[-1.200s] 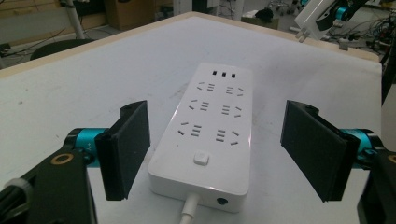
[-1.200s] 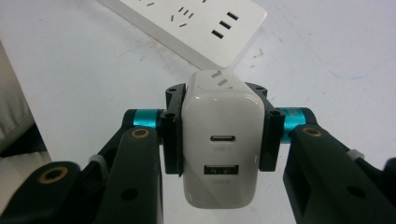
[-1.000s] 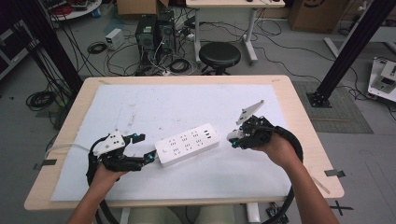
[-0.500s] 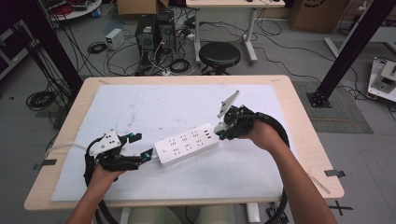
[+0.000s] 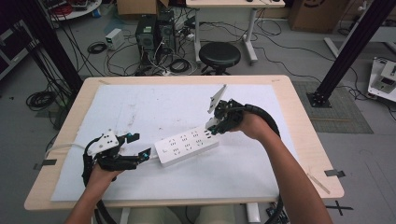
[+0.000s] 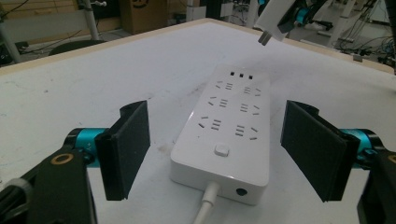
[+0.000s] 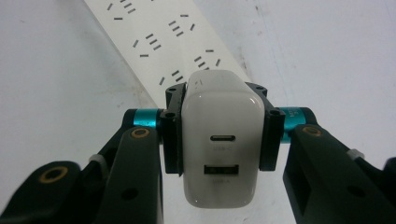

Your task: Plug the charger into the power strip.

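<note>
Charger carried in over the far end of the power strip.

Since a second ago the right gripper [image 5: 215, 122], clamped on the white USB charger [image 7: 219, 140], has moved left from the table's right side to above the power strip [image 5: 187, 145]; the left gripper [image 5: 140, 148] has held station, jaws wide either side of the strip's cord end. Bare white mat [image 5: 154, 105] lies all round. The charger's prongs are hidden in the right gripper view.

Power strip [image 5: 187, 146] mid-table between tools; white mat [image 5: 140, 105] around it bare, passable.
</note>
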A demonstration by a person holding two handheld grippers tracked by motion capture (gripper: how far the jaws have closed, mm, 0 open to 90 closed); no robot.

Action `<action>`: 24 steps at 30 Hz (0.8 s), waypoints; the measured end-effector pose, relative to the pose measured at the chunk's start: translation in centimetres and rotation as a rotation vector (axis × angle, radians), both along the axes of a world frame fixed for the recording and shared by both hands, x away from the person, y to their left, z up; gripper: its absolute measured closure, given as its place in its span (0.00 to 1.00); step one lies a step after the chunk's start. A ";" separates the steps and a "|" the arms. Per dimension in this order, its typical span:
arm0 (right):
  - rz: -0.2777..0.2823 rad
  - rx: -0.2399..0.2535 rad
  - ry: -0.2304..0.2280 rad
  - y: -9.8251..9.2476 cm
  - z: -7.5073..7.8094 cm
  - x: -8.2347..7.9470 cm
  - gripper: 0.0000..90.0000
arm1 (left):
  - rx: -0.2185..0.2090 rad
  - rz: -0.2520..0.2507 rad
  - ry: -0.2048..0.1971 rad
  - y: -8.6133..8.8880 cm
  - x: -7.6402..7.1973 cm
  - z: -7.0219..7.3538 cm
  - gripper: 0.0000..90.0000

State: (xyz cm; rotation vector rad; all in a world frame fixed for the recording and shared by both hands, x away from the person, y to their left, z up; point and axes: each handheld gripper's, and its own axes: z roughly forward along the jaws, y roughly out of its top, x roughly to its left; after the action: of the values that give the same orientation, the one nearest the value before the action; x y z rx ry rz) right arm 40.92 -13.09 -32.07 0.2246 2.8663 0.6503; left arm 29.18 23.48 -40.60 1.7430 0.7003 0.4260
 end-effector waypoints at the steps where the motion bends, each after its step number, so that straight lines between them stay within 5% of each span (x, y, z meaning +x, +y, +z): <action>1: 0.012 -0.002 -0.002 0.1 0.0 0.1 0.70 | 0.001 0.000 0.000 0.0 0.0 0.0 0.27; 12: 0.195 -0.063 -0.058 2.6 -1.2 1.2 0.70 | -0.008 0.004 -0.001 0.2 0.1 0.0 0.27; 24: 0.290 -0.138 -0.048 4.9 -2.4 2.5 0.70 | -0.009 0.008 0.008 0.8 0.2 -0.2 0.27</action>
State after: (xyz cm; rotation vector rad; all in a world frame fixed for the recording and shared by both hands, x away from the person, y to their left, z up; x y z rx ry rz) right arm 43.46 -8.16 -34.47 -0.2273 2.9069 0.4924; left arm 29.42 24.25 -40.82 1.7351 0.7142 0.4207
